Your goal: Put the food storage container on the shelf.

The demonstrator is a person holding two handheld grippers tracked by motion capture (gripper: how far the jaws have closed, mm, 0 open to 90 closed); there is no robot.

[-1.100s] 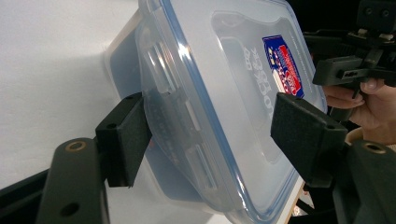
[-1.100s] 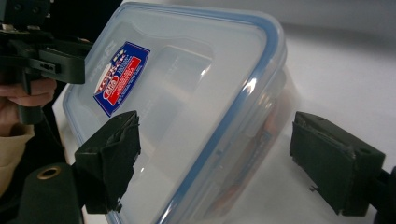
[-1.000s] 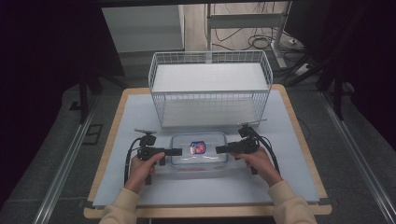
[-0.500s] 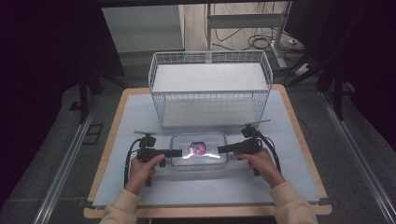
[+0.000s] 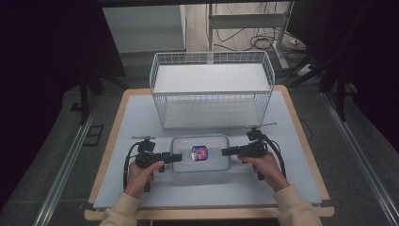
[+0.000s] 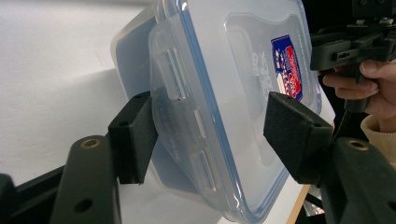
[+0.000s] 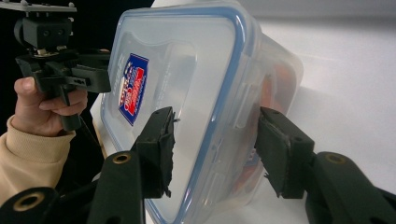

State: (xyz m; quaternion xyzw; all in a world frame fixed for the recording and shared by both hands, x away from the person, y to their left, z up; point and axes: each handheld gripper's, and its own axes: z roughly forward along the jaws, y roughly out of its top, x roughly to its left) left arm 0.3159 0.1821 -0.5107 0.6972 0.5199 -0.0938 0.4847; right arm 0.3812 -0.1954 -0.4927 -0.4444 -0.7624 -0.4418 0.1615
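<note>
The right claw (image 7: 212, 149) has just been closing and grips the right end of the lidded plastic box (image 5: 201, 153); the left claw (image 6: 210, 135) is closing around its left end, one pad not yet touching. The box lies on the worktop (image 5: 291, 155) before a wire basket (image 5: 211, 89)

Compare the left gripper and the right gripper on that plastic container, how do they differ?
The left gripper stands wide around its end of the plastic container, its lid-side pad clear of the lid; the right gripper has just been closing and sits narrower, pads near the lid and wall. The left straddles a latch tab; the right straddles the blue rim. Both approach from opposite short ends.
</note>
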